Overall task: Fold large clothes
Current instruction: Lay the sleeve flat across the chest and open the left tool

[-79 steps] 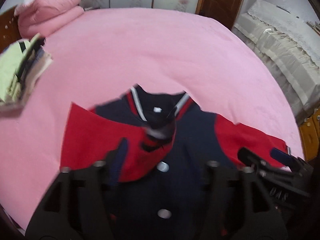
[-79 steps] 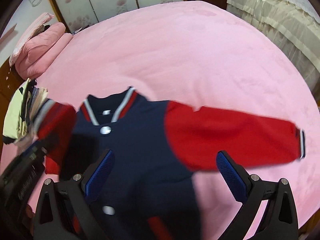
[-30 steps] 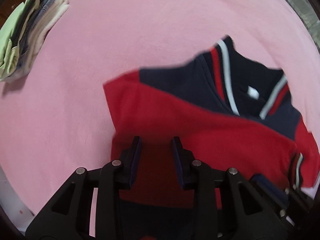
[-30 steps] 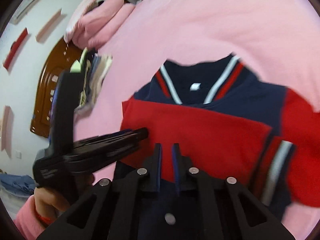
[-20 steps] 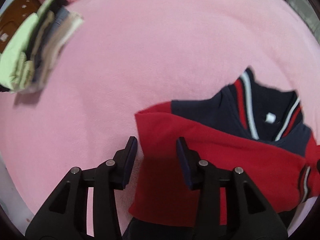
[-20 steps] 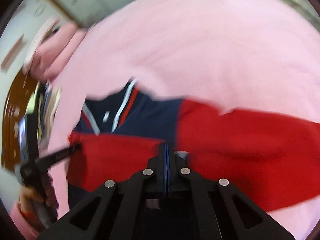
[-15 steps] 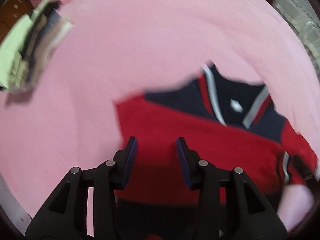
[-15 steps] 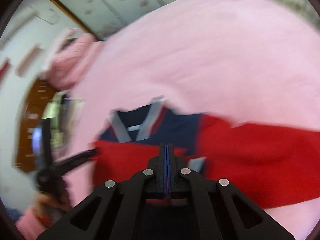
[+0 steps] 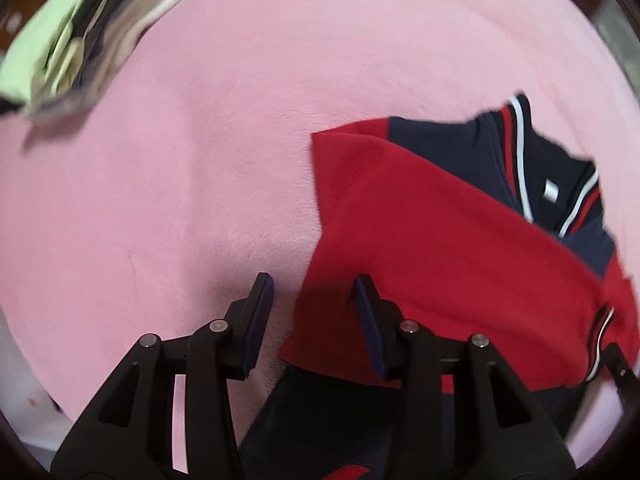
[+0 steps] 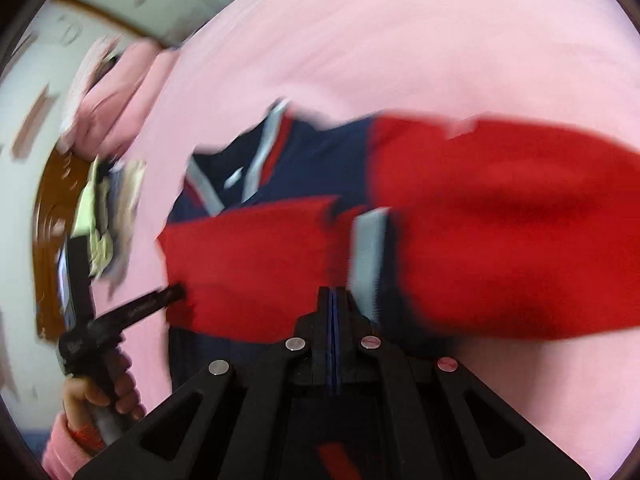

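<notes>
A navy jacket [image 9: 452,136] with red sleeves lies collar-up on the pink bedspread [image 9: 280,80]. Its left red sleeve [image 9: 440,248] is folded across the chest, the striped cuff [image 10: 368,252] ending near the middle. My left gripper [image 9: 314,316] hovers open over the jacket's left edge, with nothing pinched between its pads. In the right wrist view the same left gripper [image 10: 176,292] shows, held by a hand [image 10: 100,392]. My right gripper [image 10: 332,296] is shut just below the cuff, pads together and empty. The other red sleeve [image 10: 520,232] stretches out to the right.
A stack of folded clothes [image 9: 80,28] sits at the bed's far left corner, beside pink pillows [image 10: 116,92] and a wooden headboard [image 10: 48,240]. Wardrobe doors [image 10: 160,0] stand behind. Bare pink bedspread surrounds the jacket.
The left gripper's jaws have widened and it has slid left from over the red sleeve to the jacket's edge. The right gripper has closed fully and swung right, rolling as it went.
</notes>
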Available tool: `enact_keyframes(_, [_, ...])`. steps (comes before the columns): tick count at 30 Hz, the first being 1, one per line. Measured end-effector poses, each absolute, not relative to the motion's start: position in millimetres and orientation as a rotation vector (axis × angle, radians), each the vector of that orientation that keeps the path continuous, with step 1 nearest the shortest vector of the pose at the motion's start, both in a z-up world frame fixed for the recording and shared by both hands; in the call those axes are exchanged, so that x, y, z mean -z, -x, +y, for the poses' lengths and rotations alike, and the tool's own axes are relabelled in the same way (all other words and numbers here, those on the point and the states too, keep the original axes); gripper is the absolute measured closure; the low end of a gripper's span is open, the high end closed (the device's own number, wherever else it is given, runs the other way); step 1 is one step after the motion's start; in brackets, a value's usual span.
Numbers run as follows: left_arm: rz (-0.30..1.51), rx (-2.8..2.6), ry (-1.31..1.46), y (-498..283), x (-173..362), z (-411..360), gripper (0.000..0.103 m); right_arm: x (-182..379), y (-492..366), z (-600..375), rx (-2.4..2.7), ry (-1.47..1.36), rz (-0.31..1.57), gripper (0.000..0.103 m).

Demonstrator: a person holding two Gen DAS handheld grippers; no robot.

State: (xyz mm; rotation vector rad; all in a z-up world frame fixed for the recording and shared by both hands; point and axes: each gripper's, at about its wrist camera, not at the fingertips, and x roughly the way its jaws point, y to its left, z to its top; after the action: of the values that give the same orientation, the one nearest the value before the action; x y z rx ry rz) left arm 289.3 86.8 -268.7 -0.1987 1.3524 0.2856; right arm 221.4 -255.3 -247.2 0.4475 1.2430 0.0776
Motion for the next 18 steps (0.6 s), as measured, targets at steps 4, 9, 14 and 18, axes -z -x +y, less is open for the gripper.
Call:
enact_keyframes(4, [1.353,-0.323,0.146,-277.8,253.1,87.7,0.063,226.8,-219.2,-256.3,-0.054,-0.413,1.216,0.101])
enact_keyframes(9, [1.366,-0.297,0.115,-260.3,230.1,75.3,0.059,213.9,-216.5,-226.1,-0.090,-0.374,1.224,0.097])
enact_keyframes(14, [1.388,-0.223,0.085,-240.4,219.4,48.5,0.034,206.7,-203.3,-197.3,-0.097,-0.345,1.255,0.059])
enact_keyframes(18, [1.376,-0.166,0.015,-221.8,200.6,30.5,0.031,195.4,-183.2,-175.9,-0.098,-0.331,1.259,0.017])
